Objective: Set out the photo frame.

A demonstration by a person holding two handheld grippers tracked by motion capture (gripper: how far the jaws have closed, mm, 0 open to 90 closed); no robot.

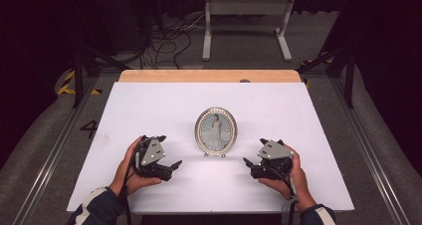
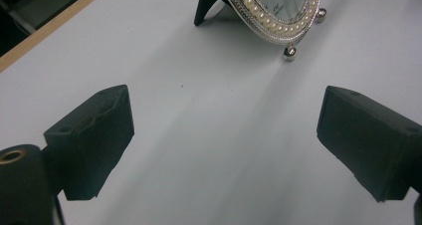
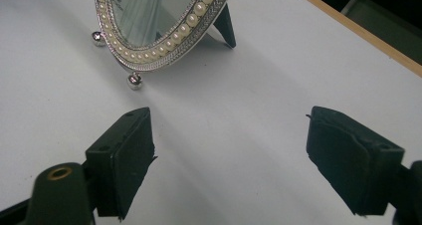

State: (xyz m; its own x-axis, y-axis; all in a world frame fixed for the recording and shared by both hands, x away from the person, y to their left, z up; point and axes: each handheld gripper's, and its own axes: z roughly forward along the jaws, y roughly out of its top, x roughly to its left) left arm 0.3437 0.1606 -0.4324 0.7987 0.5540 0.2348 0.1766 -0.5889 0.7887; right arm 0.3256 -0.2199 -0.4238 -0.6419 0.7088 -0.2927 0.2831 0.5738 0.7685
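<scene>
At centre frame of the high view, an oval picture frame (image 1: 216, 131) stands upright on the white table (image 1: 149, 105); the left gripper (image 1: 175, 166) lies lower left of it and the right gripper (image 1: 246, 162) lower right, both apart from it. Left gripper view: jaws spread wide, empty; frame at top right. Right gripper view: jaws likewise apart, holding nothing; frame at upper left, its black back stand (image 3: 225, 26) resting on the table.

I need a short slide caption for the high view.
Two open grippers, left and right, flank an upright oval picture frame.
</scene>
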